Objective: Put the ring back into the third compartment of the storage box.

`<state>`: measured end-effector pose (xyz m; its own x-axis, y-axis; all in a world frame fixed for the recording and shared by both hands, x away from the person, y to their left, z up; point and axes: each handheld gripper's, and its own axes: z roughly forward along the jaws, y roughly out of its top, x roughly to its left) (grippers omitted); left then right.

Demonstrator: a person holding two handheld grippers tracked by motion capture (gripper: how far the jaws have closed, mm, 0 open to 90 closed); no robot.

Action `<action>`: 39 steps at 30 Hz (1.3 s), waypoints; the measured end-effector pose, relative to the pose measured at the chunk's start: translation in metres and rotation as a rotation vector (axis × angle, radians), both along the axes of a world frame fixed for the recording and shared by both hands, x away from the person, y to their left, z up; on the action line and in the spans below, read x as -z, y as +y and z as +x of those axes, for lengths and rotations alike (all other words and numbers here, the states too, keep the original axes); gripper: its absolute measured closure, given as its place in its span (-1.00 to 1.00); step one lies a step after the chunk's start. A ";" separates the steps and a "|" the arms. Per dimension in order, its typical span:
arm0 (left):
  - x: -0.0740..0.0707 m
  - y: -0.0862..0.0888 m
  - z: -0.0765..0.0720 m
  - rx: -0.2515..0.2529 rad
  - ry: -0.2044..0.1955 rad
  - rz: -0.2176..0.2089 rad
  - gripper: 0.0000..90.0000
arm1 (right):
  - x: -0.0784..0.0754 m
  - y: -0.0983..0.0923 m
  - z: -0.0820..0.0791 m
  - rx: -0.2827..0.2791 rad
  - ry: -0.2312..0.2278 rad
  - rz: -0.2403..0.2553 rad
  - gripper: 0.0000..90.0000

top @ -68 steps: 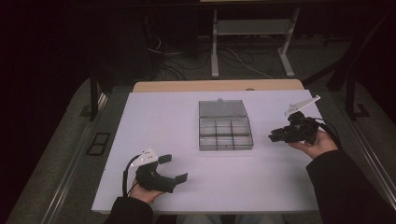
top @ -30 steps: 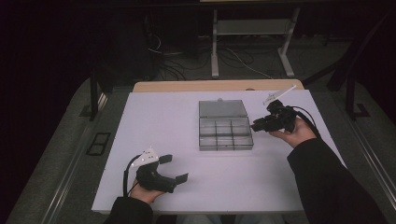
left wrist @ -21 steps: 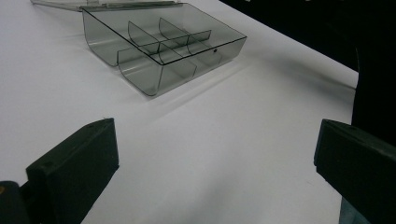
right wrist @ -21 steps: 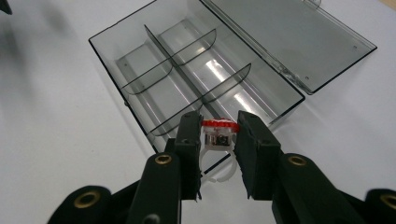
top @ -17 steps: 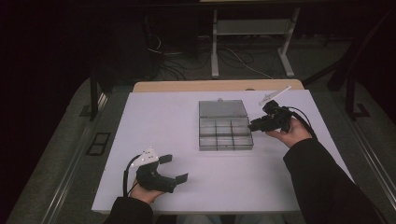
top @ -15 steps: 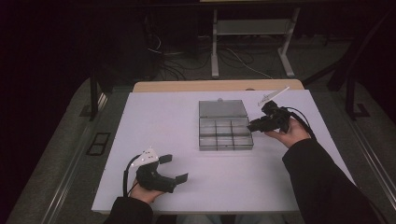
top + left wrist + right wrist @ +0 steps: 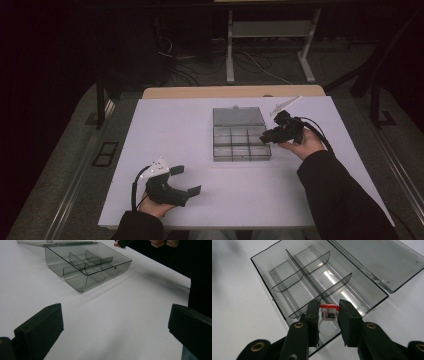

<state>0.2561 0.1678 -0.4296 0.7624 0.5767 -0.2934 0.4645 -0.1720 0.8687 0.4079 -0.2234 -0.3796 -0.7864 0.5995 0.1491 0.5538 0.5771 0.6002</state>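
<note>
Between the jaws of the right claw (image 7: 329, 315) sits a small clear ring with a red top (image 7: 329, 312), pinched and held just above the near edge of the open grey compartment box (image 7: 287, 280). That box lies directly ahead and below, its long divider running away from the claw, so a drop looks close. Well apart, the left claw (image 7: 186, 180) rests spread and empty on the desk (image 7: 175, 120).

A clear smoky plastic box (image 7: 242, 141) lies open mid-table, its lid (image 7: 384, 262) laid flat on the far side. Dividers split it into six empty compartments. A clear ring with a red top (image 7: 329, 312) hangs over the box's right edge, pinched between black jaws.
</note>
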 end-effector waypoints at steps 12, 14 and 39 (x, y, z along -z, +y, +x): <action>0.000 0.000 0.000 0.002 -0.002 0.003 -1.00 | 0.015 0.008 0.002 -0.010 0.018 0.000 0.53; 0.000 0.000 0.000 0.002 -0.002 0.004 -1.00 | 0.016 0.009 0.002 -0.009 0.019 -0.001 0.53; 0.000 0.000 0.000 0.005 -0.003 0.011 -1.00 | 0.041 0.023 0.005 -0.023 0.052 -0.026 0.52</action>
